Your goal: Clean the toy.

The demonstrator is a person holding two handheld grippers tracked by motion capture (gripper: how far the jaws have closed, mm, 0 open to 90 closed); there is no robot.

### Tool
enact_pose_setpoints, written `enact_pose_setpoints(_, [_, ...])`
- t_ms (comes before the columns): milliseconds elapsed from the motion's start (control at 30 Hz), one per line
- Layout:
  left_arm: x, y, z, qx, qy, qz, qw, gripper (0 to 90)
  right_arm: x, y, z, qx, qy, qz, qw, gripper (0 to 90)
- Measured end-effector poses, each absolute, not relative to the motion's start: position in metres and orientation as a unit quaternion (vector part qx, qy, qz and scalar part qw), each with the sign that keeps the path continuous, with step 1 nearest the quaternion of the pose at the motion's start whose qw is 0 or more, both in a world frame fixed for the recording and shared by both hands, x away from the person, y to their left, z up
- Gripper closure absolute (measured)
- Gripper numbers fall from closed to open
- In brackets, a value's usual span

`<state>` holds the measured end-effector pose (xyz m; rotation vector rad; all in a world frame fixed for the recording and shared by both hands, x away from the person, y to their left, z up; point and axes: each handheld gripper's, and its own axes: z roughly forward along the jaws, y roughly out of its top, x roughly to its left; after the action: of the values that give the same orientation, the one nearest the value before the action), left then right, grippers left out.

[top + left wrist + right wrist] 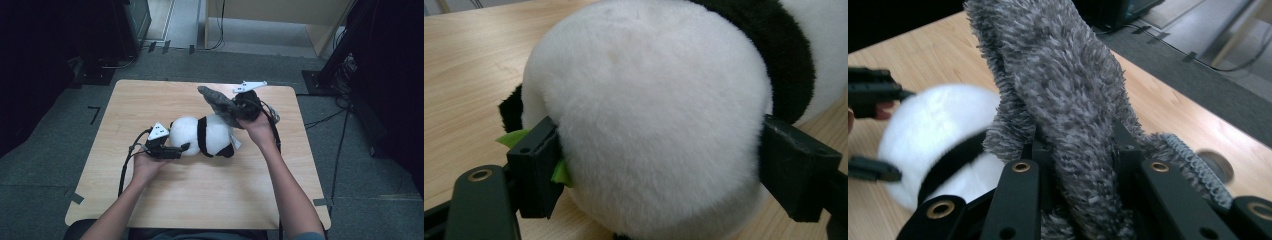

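A black-and-white panda plush [202, 135] lies on its side in the middle of the wooden table [200, 195]. My left gripper [176, 150] is shut on its round white end [659, 115], one jaw pressing into the fur on each side. A green tag [514, 137] sticks out by the near jaw. My right gripper [246, 107] hovers just above and right of the plush. It is shut on a fuzzy grey cloth [217, 102], which stands up between its jaws [1063, 85] and leans toward the plush [938, 125].
The tabletop has bare wood in front of and behind the plush. A round hole [1215, 165] sits in the table near the right gripper. Grey carpet, cables [325, 120] and a black stand [340, 55] surround the table.
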<state>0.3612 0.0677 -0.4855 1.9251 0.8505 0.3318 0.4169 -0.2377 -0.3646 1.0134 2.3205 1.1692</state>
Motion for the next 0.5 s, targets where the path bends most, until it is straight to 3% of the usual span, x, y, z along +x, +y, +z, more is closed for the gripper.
enact_pose_setpoints(233, [0.361,0.068,-0.485,0.790,0.348,0.135,0.486,16.7,0.447,-0.207,-0.358,0.345,0.830,0.412,0.151,72.2])
enact_pose_setpoints(500, [0.360,0.068,-0.484,0.789,0.350,0.135,0.486,16.7,0.467,-0.163,-0.374,0.325,0.846,0.410,0.105,72.3])
